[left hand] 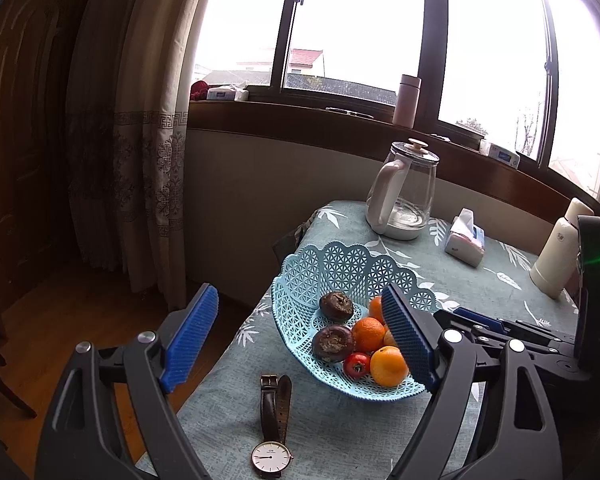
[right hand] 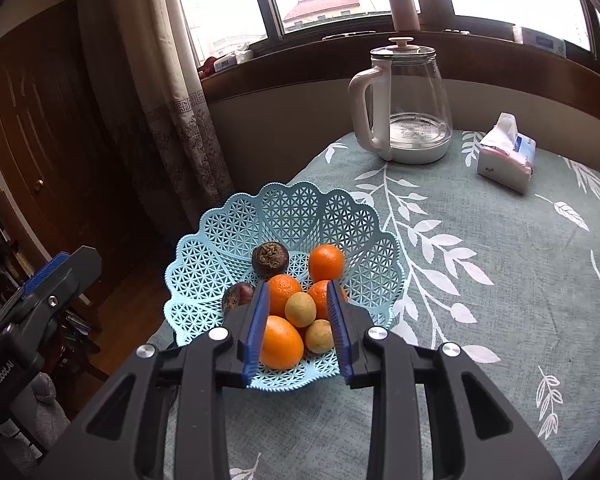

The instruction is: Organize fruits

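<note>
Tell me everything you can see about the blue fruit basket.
The basket is light blue, looks like plastic, with an openwork lattice wall and a scalloped rim of heart-shaped lobes. It stands upright near the edge of the table, on a leaf-print cloth. Inside lie oranges, two dark wrinkled fruits, two small yellowish ones and a small red one. The right gripper hovers over it, open.
</note>
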The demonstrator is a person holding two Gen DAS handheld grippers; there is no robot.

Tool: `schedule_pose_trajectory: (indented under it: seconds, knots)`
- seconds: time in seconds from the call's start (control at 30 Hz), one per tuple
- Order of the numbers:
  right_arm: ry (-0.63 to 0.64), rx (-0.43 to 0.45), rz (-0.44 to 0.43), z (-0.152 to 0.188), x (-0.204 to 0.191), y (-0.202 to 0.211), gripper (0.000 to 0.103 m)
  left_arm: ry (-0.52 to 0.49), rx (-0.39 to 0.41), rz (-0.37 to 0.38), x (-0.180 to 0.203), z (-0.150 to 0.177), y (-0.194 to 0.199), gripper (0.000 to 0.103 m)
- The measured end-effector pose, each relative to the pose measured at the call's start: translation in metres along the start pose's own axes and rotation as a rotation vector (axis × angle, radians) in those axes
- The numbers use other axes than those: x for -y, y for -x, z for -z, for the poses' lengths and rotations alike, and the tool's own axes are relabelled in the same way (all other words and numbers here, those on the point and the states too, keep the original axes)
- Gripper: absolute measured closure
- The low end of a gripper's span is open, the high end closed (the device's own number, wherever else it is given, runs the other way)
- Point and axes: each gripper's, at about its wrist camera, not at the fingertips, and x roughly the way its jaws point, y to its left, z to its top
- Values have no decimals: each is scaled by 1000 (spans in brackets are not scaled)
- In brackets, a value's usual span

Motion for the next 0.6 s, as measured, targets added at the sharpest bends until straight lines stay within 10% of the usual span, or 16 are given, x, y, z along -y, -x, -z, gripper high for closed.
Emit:
schedule_pose_trajectory:
  seconds: [0.27, 0.6]
  knots:
    - [-29, 66, 23, 1, 2, 22, 17, 24, 10, -8, -1, -3, 6, 3]
    - [-10, 73, 115, 13, 0, 41, 8, -2, 27, -21, 5, -4, 12, 3]
